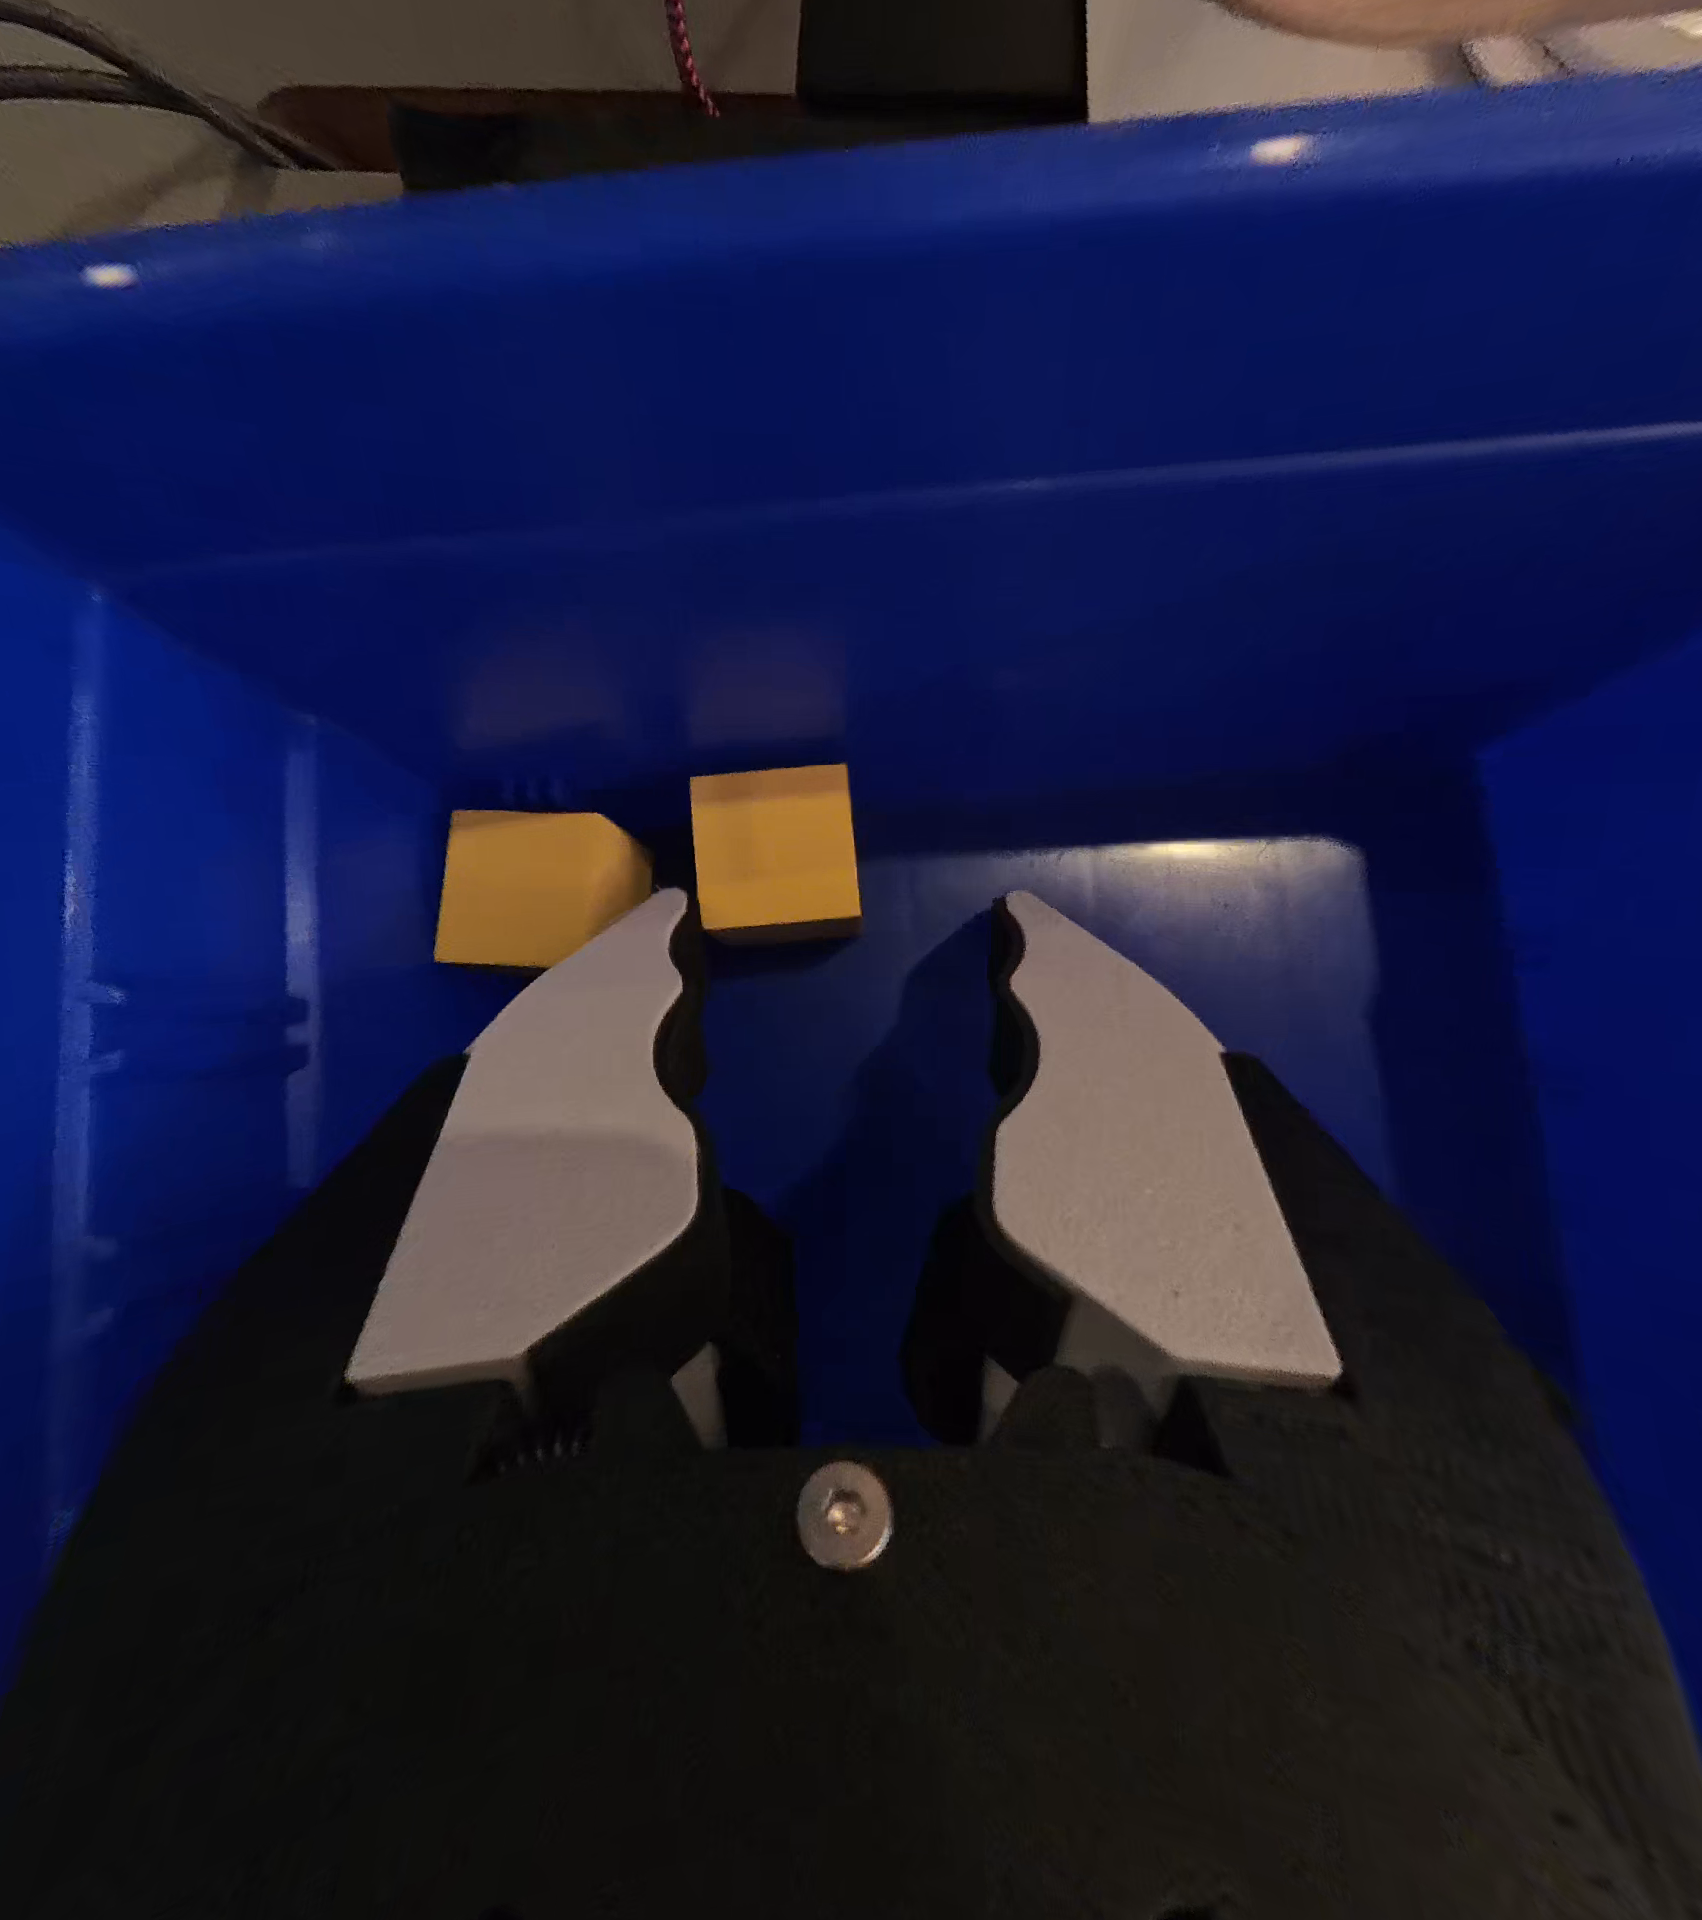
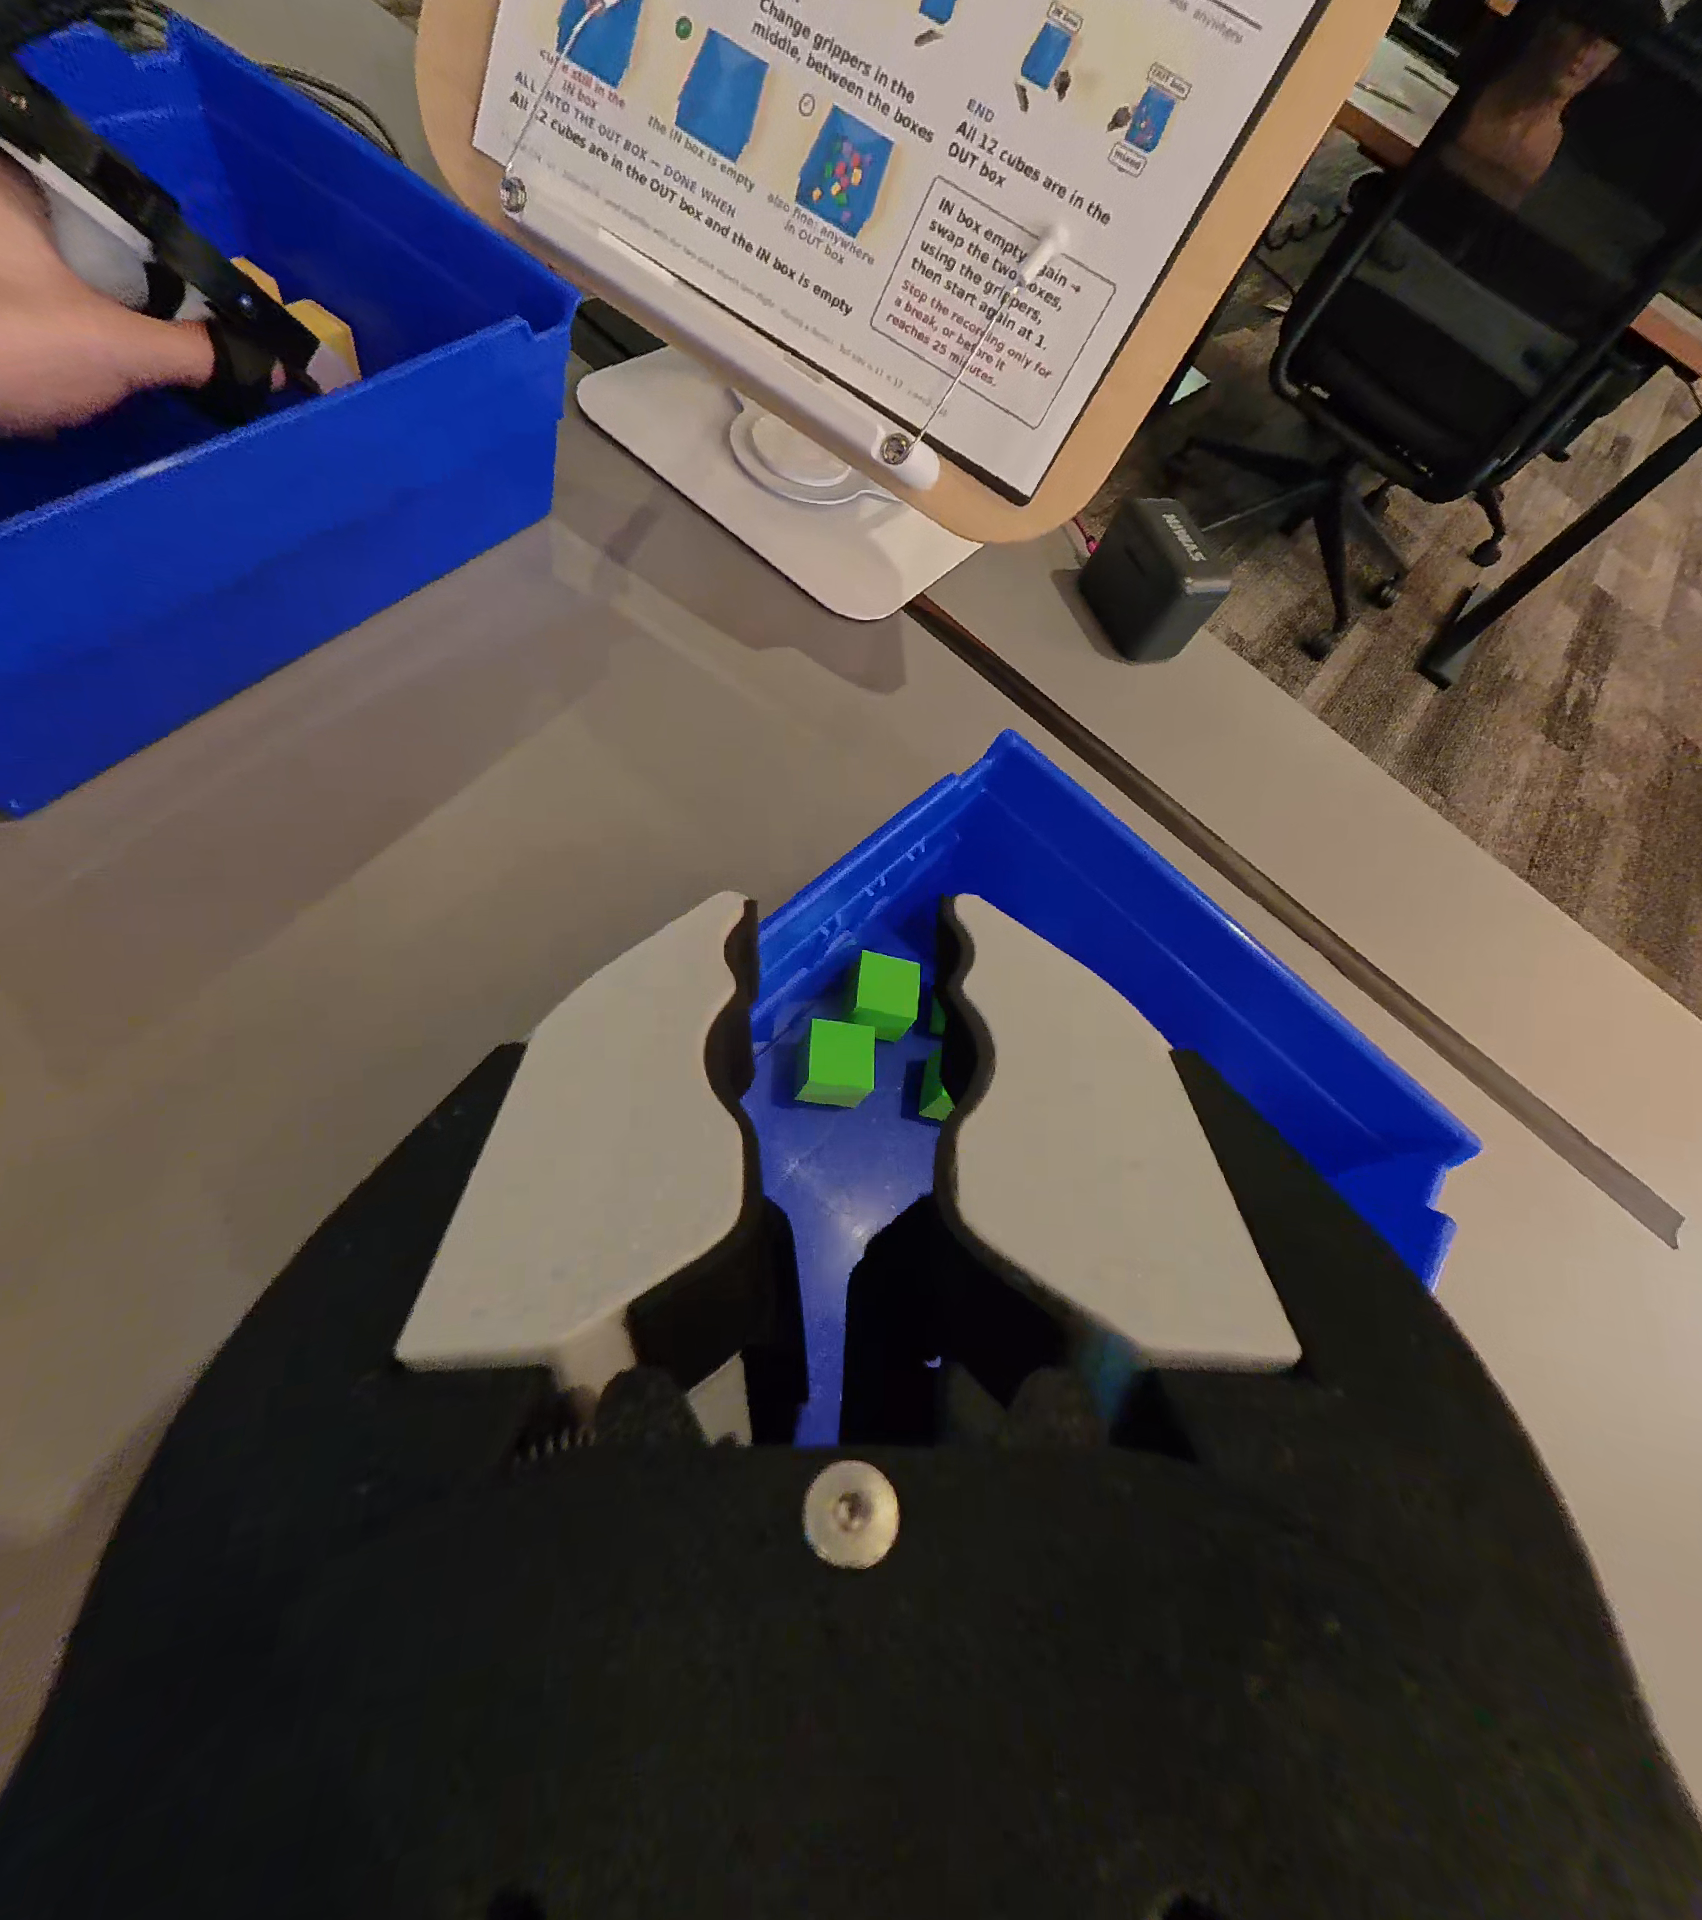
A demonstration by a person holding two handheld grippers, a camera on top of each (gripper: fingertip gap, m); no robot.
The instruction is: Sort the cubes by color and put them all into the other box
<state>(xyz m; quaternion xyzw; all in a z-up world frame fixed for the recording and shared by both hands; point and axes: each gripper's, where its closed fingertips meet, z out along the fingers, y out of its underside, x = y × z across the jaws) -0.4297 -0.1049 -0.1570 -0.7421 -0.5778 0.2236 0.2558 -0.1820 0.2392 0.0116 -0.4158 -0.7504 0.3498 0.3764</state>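
While our left gripper [image 1: 842,904] gapes empty inside one blue plastic bin [image 1: 826,364], just short of two yellow cubes [image 1: 774,852], our right gripper [image 2: 847,909], parted, hovers over green cubes [image 2: 836,1060].

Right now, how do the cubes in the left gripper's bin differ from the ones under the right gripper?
The yellow cubes lie near the left bin wall; the green cubes lie in the right bin corner. Two yellow show, at least three green. Both sit loose in blue bins.
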